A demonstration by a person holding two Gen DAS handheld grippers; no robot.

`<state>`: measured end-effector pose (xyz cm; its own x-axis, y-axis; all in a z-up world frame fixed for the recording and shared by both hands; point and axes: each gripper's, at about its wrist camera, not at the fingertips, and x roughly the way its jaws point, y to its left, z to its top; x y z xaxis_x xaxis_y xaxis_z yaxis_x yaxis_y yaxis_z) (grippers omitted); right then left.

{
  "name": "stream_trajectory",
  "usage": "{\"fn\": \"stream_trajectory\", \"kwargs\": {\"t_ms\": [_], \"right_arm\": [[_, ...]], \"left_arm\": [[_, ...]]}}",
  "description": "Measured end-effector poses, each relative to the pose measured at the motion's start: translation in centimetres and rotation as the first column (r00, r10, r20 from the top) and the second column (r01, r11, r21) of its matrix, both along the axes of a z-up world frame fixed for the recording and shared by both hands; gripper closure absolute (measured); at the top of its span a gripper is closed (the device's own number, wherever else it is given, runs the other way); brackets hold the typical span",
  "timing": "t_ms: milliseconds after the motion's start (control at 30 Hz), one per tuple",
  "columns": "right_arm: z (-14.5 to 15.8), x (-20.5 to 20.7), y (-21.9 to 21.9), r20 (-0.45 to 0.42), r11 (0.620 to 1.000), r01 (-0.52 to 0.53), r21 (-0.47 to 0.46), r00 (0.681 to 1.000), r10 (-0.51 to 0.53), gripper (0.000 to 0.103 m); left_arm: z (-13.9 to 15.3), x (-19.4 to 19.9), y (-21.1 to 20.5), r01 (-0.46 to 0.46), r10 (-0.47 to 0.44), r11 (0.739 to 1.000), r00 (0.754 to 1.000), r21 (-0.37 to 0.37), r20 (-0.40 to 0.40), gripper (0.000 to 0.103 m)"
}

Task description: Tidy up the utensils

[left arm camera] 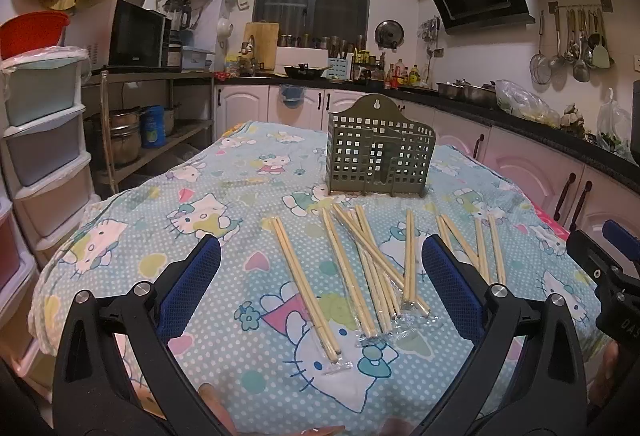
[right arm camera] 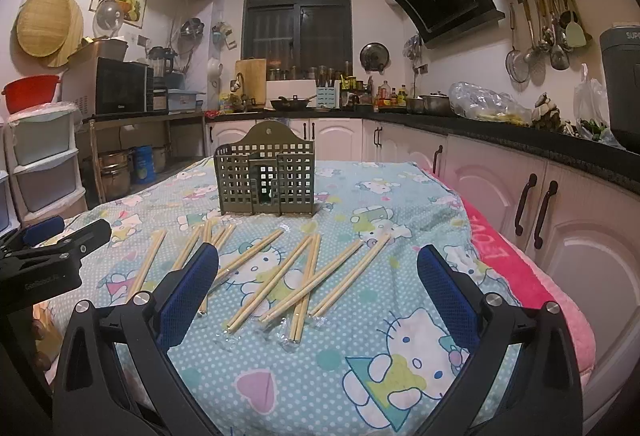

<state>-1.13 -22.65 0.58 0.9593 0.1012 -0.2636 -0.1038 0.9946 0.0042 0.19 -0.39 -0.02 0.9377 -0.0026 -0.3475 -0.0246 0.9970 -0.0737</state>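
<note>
Several pairs of pale wooden chopsticks (left arm camera: 360, 260) in clear wrappers lie scattered on a Hello Kitty tablecloth (left arm camera: 224, 204). Behind them stands an empty olive-green perforated utensil holder (left arm camera: 380, 152). My left gripper (left arm camera: 320, 256) hovers open above the near side of the table, nothing between its blue pads. The right wrist view shows the same chopsticks (right arm camera: 288, 276) and the holder (right arm camera: 266, 176) further back. My right gripper (right arm camera: 318, 264) is open too, with nothing in it. The left gripper's body (right arm camera: 48, 256) shows at the left edge of that view; the right gripper's body (left arm camera: 612, 268) shows at the right edge of the left view.
A pink towel (right arm camera: 512, 260) covers the table's right edge beside white cabinets (right arm camera: 560, 220). Stacked plastic drawers (left arm camera: 40, 140) stand to the left. A dark counter (left arm camera: 520, 116) with pots and bags runs along the back and right.
</note>
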Motion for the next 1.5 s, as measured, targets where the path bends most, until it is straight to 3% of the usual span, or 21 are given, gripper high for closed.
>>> {"fn": "stream_trajectory", "kwargs": {"t_ms": [1500], "right_arm": [[0.4,-0.5,0.5,0.023,1.0,-0.009,0.0,1.0,0.009,0.006]], "left_arm": [[1.0,-0.2,0.7,0.0,0.001,1.0,1.0,-0.01,0.019,0.011]]}}
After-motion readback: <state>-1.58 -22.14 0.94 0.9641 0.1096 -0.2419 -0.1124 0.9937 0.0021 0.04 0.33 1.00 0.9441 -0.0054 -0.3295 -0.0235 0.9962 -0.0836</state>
